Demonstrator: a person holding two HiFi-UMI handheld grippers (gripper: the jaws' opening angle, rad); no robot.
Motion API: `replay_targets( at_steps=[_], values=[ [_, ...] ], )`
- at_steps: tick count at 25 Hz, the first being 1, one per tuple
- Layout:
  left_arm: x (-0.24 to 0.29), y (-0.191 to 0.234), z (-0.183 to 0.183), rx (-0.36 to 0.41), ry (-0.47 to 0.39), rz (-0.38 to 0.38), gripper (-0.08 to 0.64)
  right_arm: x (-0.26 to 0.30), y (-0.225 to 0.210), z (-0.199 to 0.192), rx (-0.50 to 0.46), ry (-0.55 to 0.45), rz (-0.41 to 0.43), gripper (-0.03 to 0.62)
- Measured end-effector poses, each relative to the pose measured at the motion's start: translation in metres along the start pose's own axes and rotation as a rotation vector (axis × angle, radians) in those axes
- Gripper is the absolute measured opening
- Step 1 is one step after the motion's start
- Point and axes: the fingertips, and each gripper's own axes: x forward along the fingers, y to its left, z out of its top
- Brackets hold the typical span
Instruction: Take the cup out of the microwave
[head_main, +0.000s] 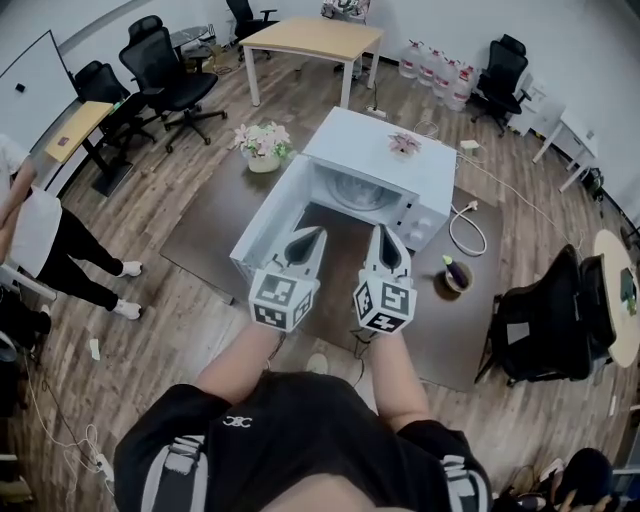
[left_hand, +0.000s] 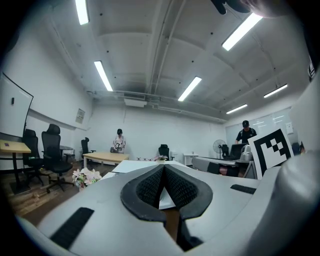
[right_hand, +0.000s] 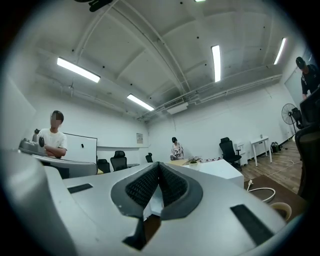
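A white microwave (head_main: 385, 165) stands on a low brown surface (head_main: 200, 230), its door (head_main: 268, 228) swung open to the left. Its glass turntable (head_main: 355, 193) shows inside; I see no cup on the part that shows. A small brown cup (head_main: 456, 276) with something dark in it sits to the right of the microwave, its rim (right_hand: 281, 210) low at the right in the right gripper view. My left gripper (head_main: 308, 236) (left_hand: 163, 168) and right gripper (head_main: 386, 236) (right_hand: 158, 165) hover side by side before the open cavity, both shut and empty.
A vase of pink flowers (head_main: 264, 146) (left_hand: 85, 177) stands left of the microwave; a small flower (head_main: 404, 143) sits on top of it. A white cable (head_main: 466, 226) loops at the right. A black chair (head_main: 545, 318) is at the right; a person (head_main: 35, 235) stands at the left.
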Motion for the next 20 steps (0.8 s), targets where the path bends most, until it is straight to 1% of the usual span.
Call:
replay_targets(
  at_steps=[4, 8, 10, 13, 15, 16, 17, 20],
  values=[
    [0.021, 0.012, -0.009, -0.01, 0.023, -0.004, 0.0, 0.025, -0.004, -0.011, -0.01, 0.007, 0.008, 0.002],
    [0.04, 0.022, -0.015, -0.011, 0.035, -0.011, 0.0, 0.047, -0.012, -0.026, -0.031, 0.026, -0.022, 0.002],
    [0.05, 0.029, -0.017, -0.015, 0.039, -0.012, 0.0, 0.06, -0.013, -0.033, -0.039, 0.035, -0.015, 0.013],
    [0.06, 0.042, -0.018, -0.023, 0.039, -0.007, 0.0, 0.081, -0.009, -0.046, -0.029, 0.056, 0.034, 0.255],
    [0.065, 0.048, -0.021, -0.028, 0.045, -0.004, 0.0, 0.095, -0.01, -0.06, -0.021, 0.08, 0.039, 0.382],
    [0.068, 0.052, -0.023, -0.032, 0.048, -0.002, 0.0, 0.103, -0.012, -0.069, -0.022, 0.098, 0.033, 0.435],
    [0.07, 0.055, -0.025, -0.036, 0.051, 0.0, 0.0, 0.11, -0.014, -0.078, -0.026, 0.12, 0.027, 0.463],
    [0.077, 0.065, -0.031, -0.043, 0.064, 0.008, 0.0, 0.132, -0.02, -0.106, -0.035, 0.175, 0.001, 0.49]
  ],
)
